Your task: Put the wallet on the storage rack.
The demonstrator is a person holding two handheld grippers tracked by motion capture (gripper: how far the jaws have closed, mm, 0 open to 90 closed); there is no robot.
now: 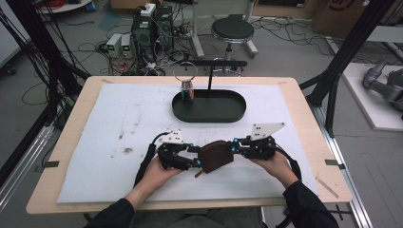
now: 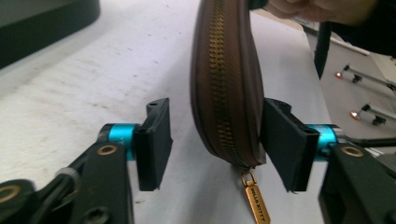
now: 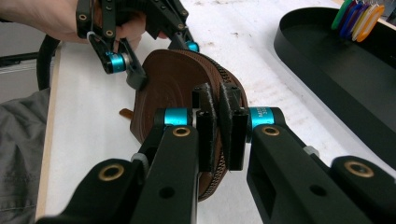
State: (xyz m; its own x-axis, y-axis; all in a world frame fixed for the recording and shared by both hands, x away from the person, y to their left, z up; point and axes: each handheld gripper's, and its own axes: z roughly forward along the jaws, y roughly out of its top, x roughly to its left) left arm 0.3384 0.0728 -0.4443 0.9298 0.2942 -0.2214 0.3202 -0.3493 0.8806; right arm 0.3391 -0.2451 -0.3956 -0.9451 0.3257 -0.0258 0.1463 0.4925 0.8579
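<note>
Two grippers meet at a brown pouch near the front middle of the table. The right gripper has its jaws pressed together on the pouch's zippered edge; in the right gripper view the pads clamp the rim with the brass zipper running between them. The left gripper stands spread around the pouch's other end: in the left gripper view the pouch sits edge-up between the jaws, touching the right-hand pad and apart from the left-hand one. A brass pull tab hangs from the zipper's lower end.

Containers: a black oval tray lies at the table's far middle, well apart from the pouch. At its left end lies a bundle of coloured tags on a wire ring. A black post with a crossbar rises at the tray's far rim. The rest of the tray floor is bare.

Surface: a white mat covers most of the light wooden table and carries brown stains left of the grippers.

Room: grey floor behind the table holds tangled cables, power boxes, a computer tower and a round black stool. Black frame struts stand on both sides. A grey robot arm lies on a white board at the right.
</note>
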